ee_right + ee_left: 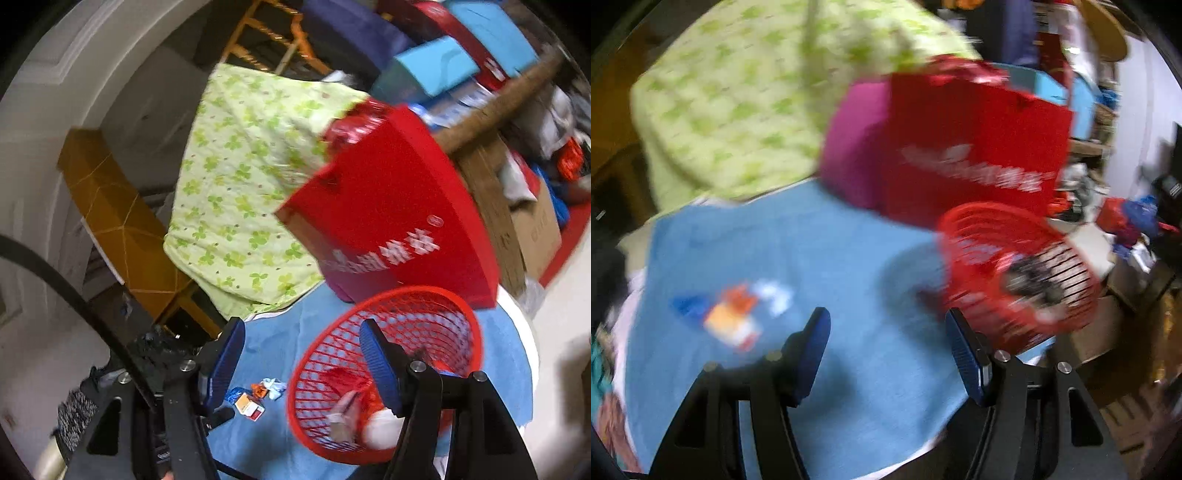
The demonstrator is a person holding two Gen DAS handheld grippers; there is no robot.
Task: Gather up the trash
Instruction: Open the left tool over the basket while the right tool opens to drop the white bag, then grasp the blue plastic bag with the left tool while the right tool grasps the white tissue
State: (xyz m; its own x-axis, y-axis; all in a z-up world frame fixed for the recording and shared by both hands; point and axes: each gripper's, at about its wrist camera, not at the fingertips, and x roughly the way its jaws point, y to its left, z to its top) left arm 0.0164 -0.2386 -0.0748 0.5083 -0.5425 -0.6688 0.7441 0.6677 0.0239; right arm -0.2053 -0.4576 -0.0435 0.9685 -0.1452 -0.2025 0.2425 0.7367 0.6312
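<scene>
Wrappers (255,397) lie loose on the blue cloth (280,332) beside the red mesh basket (388,302). Only the right wrist view shows scraps inside it. Both the left gripper (886,334) and right gripper (303,345) gape, empty, with no earlier contact visible.

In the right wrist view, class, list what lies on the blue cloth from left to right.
Blue wrapper → orange-and-white packet → orange scrap → pale blue crumpled piece → red mesh basket, already holding some trash.
</scene>
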